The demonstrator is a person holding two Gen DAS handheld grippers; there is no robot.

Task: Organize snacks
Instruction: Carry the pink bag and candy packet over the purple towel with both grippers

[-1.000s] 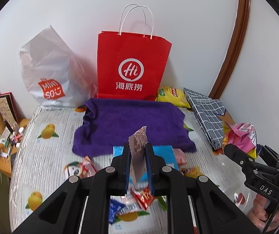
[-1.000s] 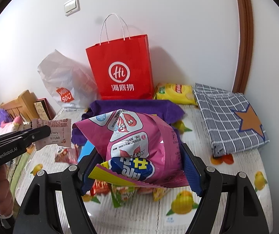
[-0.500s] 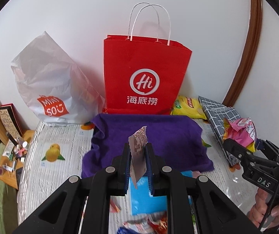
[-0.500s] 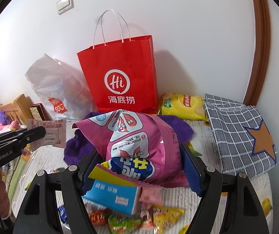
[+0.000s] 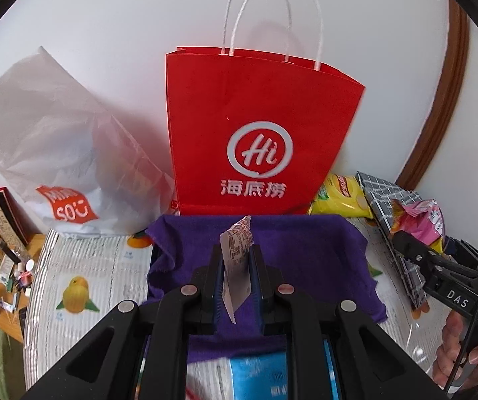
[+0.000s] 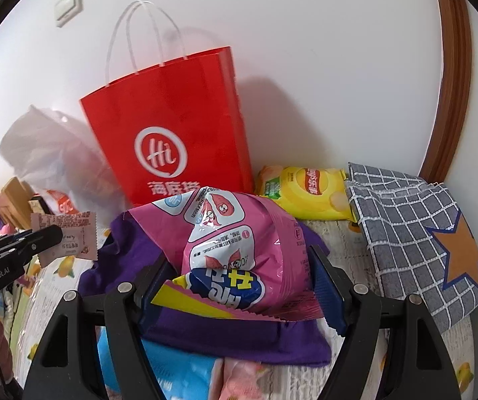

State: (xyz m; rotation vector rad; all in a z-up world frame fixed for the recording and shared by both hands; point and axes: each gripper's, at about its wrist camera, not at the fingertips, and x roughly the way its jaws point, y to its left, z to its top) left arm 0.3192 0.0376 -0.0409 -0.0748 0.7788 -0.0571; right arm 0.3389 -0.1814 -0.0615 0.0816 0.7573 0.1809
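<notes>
Both grippers carry a snack in front of the red paper bag

The left gripper (image 5: 235, 266) has its jaws clamped on a small pale sachet (image 5: 236, 260), which stands on edge between them above the purple cloth (image 5: 305, 260). The right gripper (image 6: 239, 286) has its jaws pressed against the two sides of a puffy pink snack bag (image 6: 235, 250), held above the same cloth. The red paper bag (image 5: 259, 133) stands upright against the white wall, its mouth open at the top and its white handles raised. To its left slumps a white plastic bag (image 5: 58, 146); to its right lie a yellow chip bag (image 6: 309, 190) and a grey checked cloth with an orange star (image 6: 415, 233). A blue packet (image 5: 259, 380) lies at the near edge of the purple cloth, on a surface whose cover is printed with oranges (image 5: 82, 286)
</notes>
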